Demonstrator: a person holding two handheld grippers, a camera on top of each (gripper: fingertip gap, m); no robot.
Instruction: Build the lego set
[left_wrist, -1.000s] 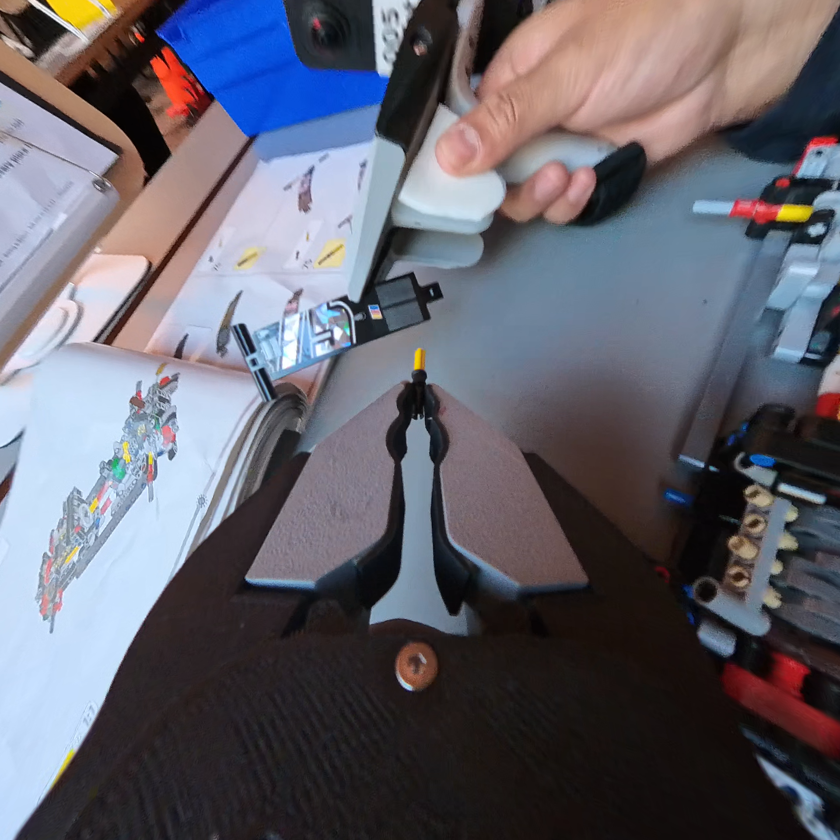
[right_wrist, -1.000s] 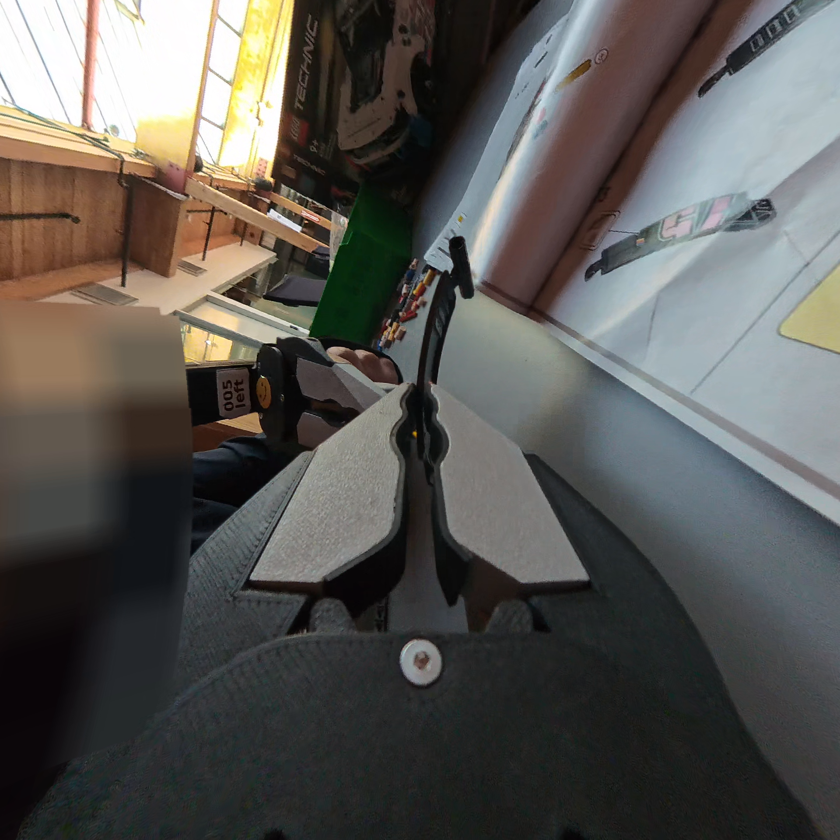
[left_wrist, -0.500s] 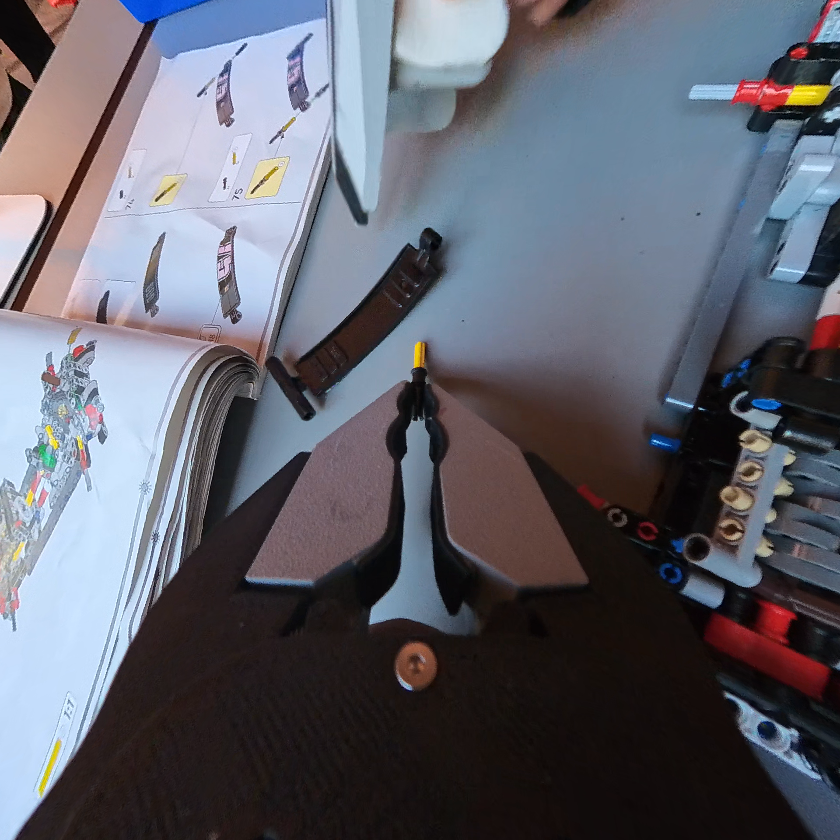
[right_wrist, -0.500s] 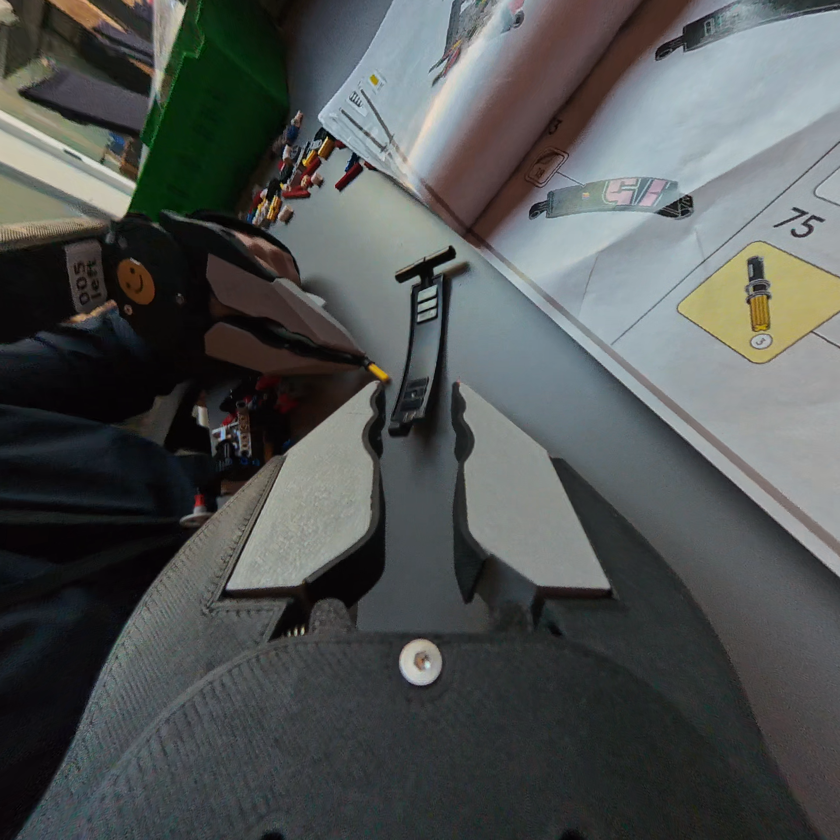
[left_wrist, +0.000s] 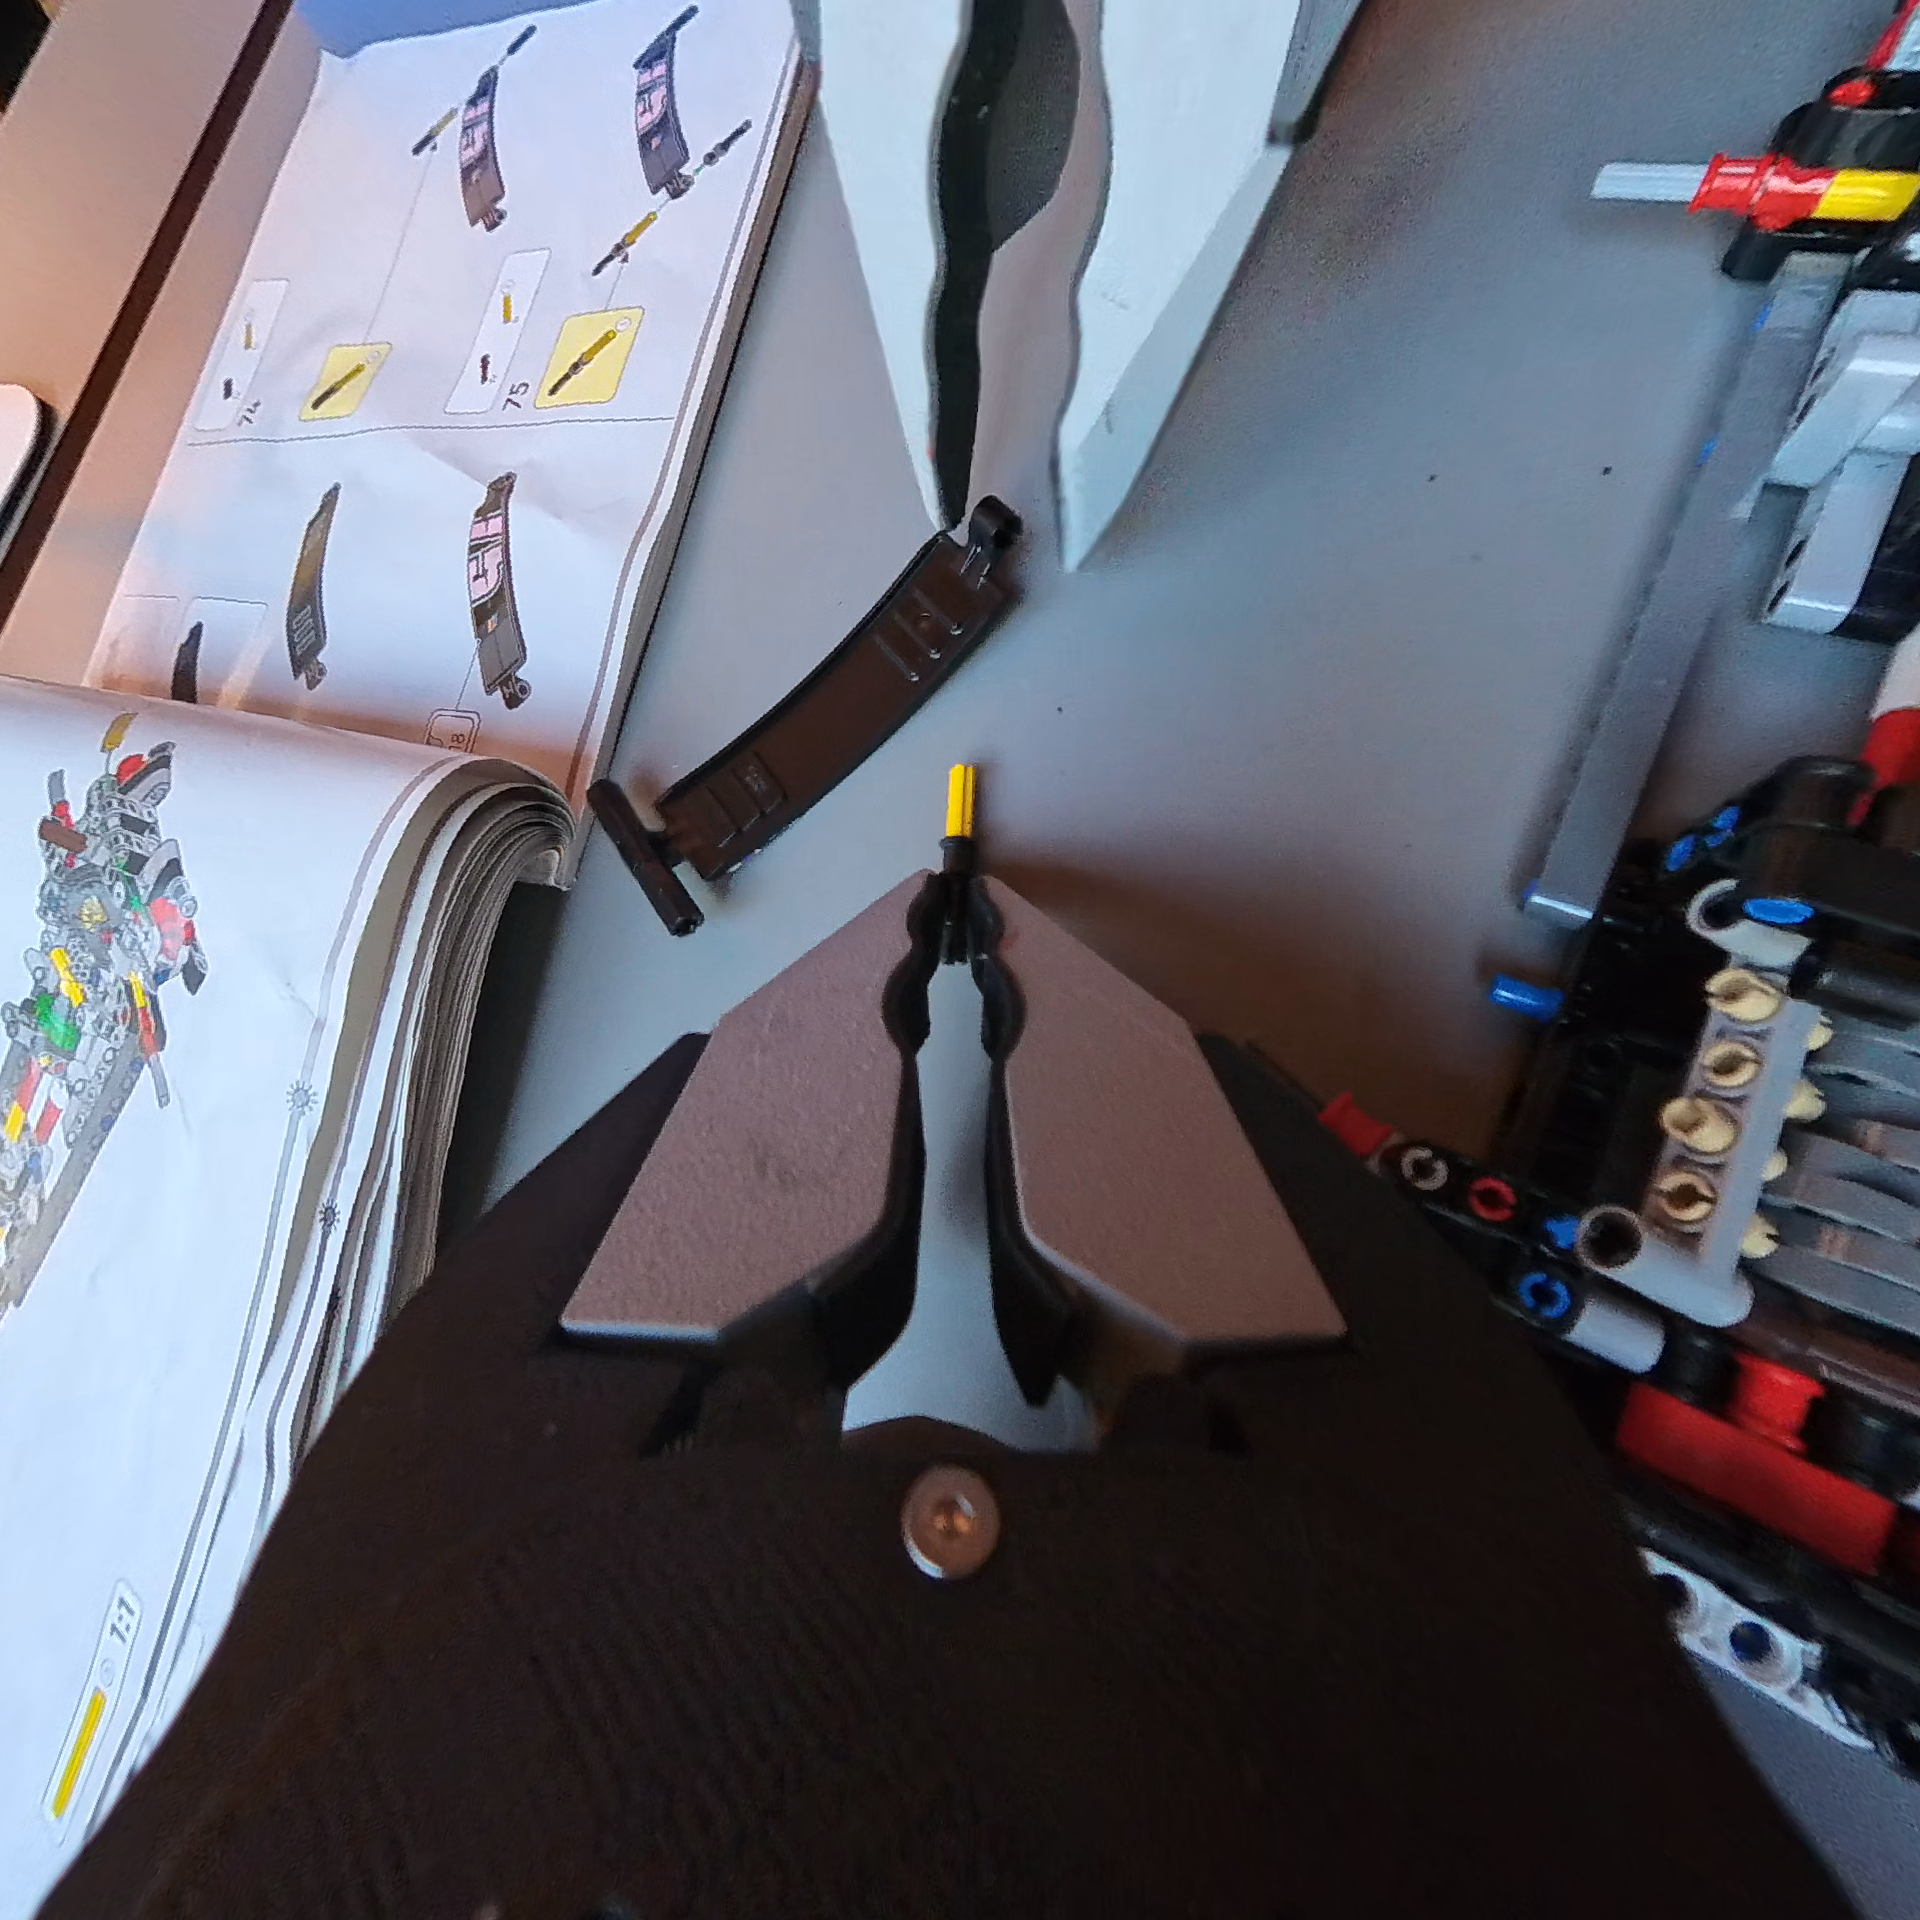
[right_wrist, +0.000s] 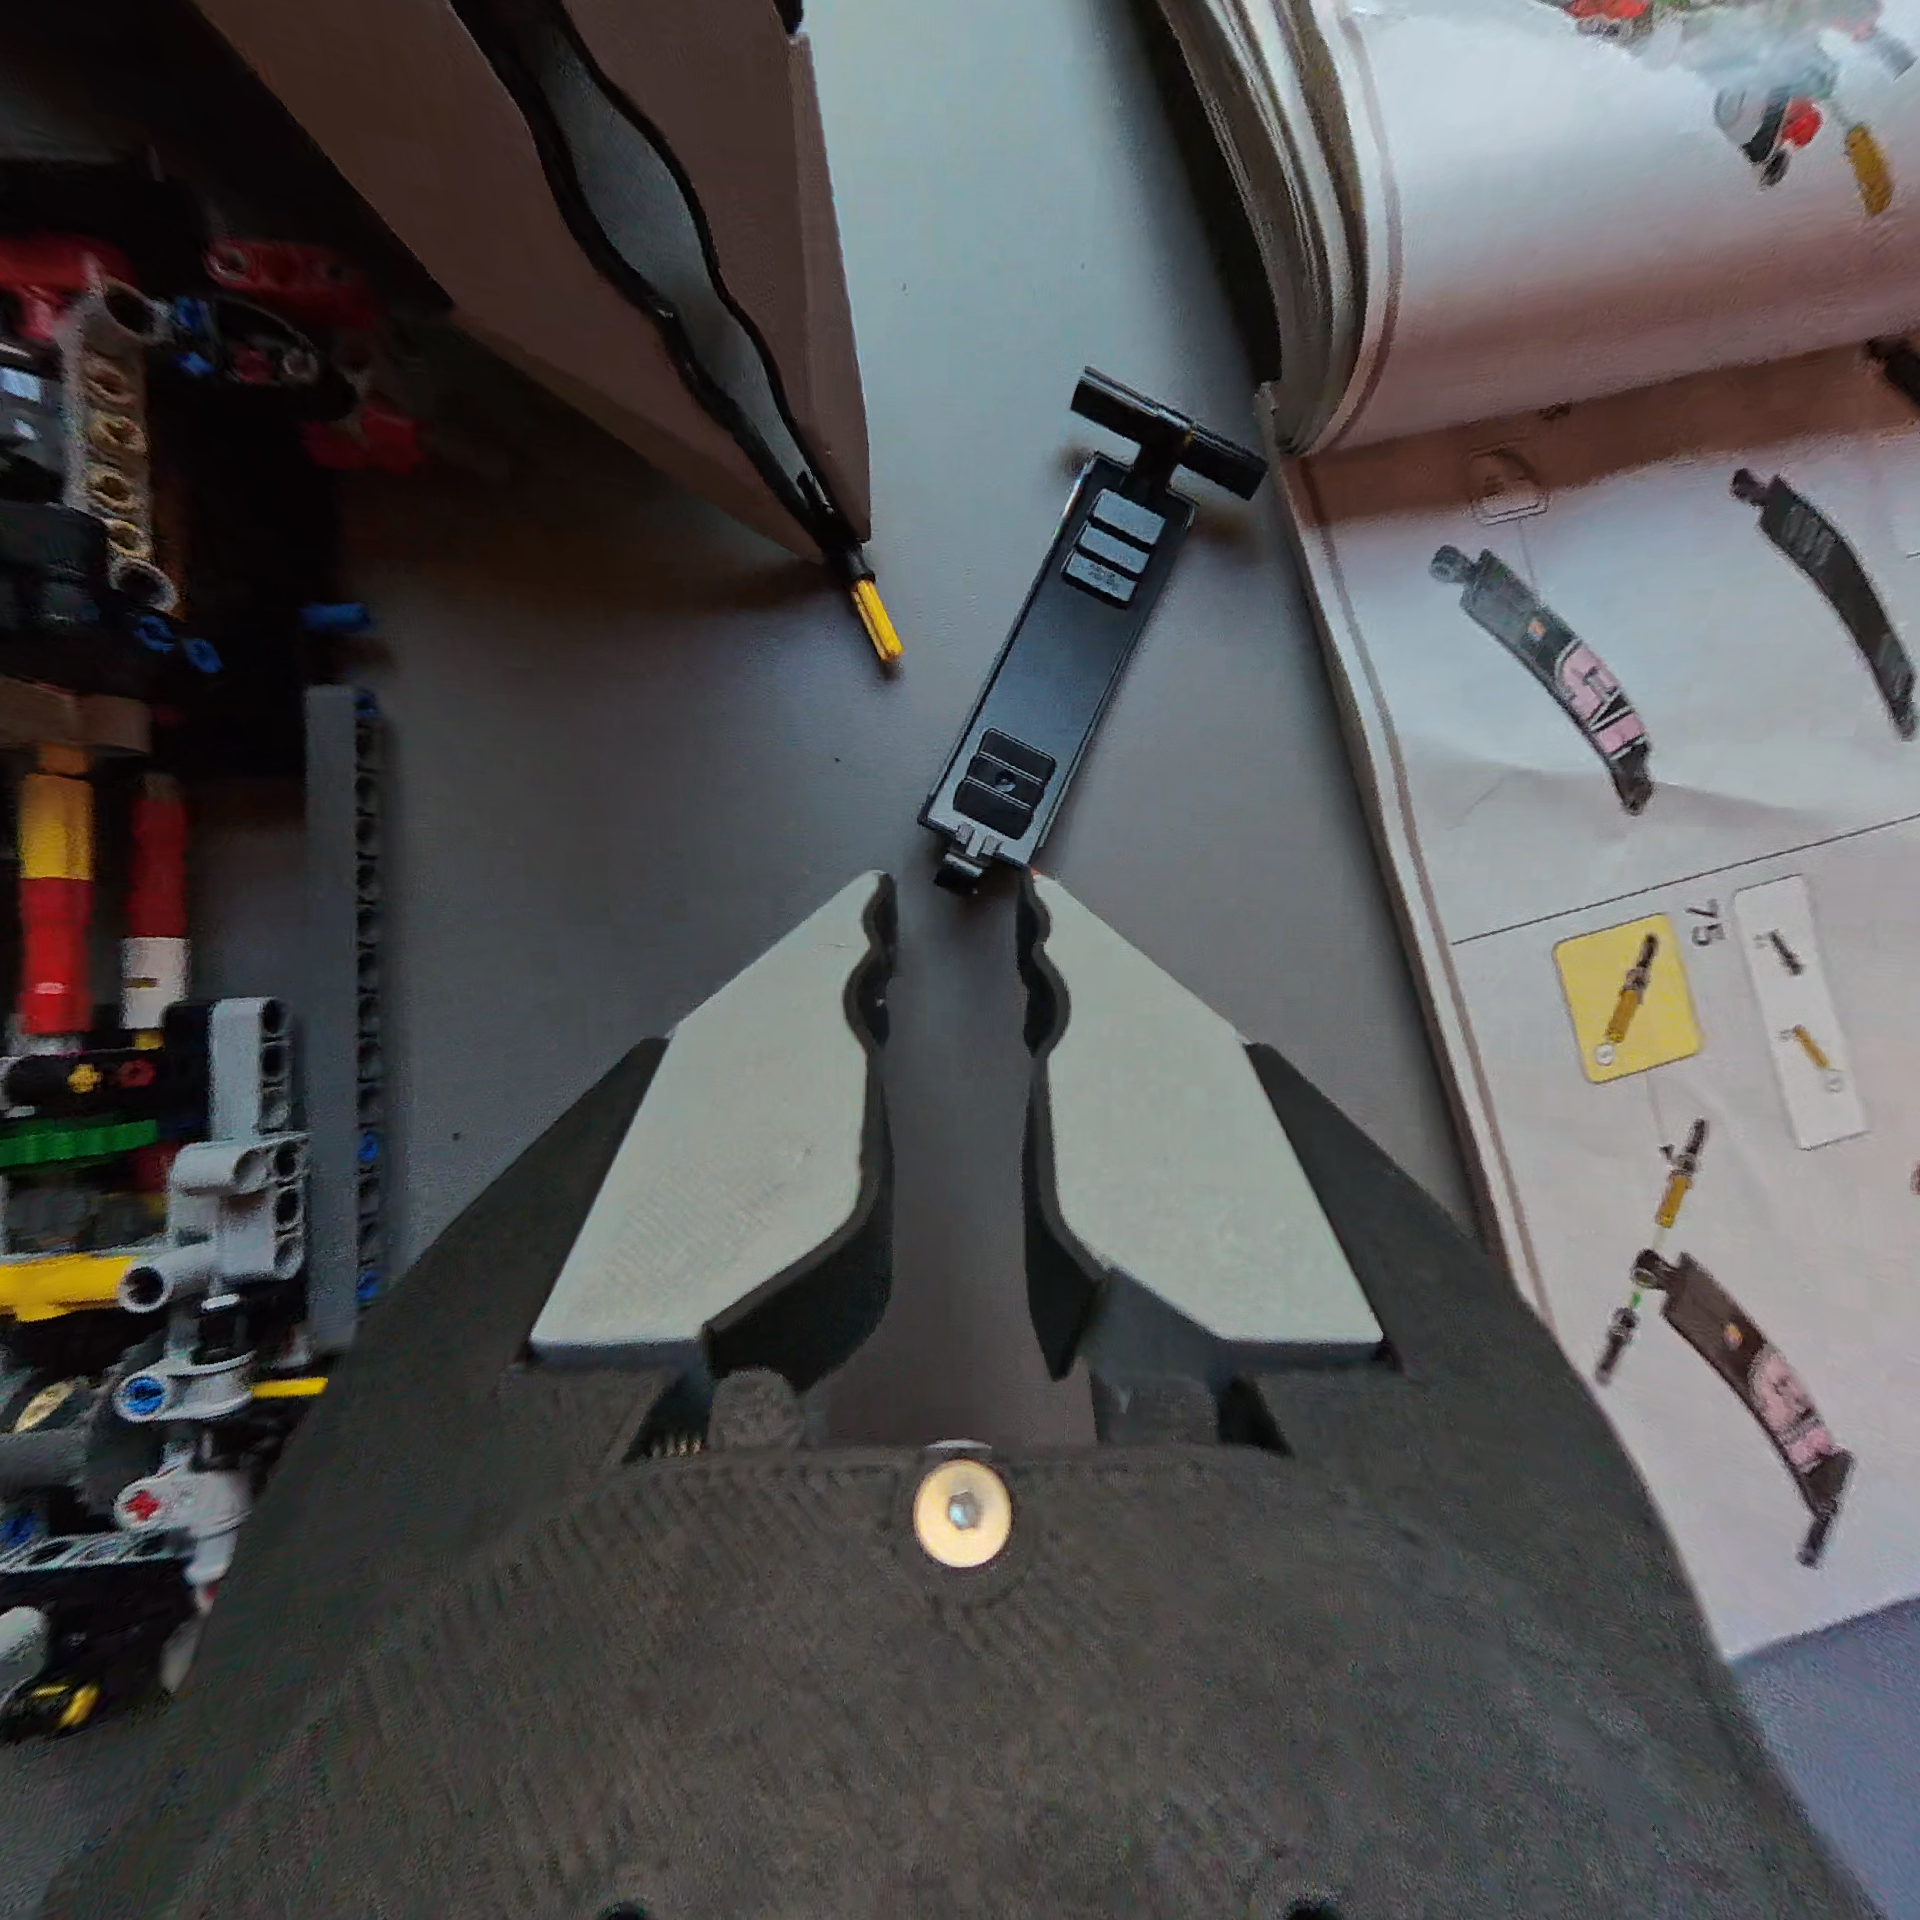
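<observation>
Gripping a yellow-tipped pin (left_wrist: 958, 831) as before, the left claw (left_wrist: 957, 906) stays clamped. The right claw (right_wrist: 956, 896), previously pinching the black curved panel (right_wrist: 1049, 675), now stands apart; the panel lies on the bench (right_wrist: 623, 831) beyond its tips.

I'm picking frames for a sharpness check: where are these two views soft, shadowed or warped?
Left wrist view: the yellow-tipped pin is crisp, the toy-brick model at right smears, and a warm shadow falls right of the left gripper. Right wrist view: dimmer, the bricks at left blur, and the instruction booklet bows at the edge.
</observation>
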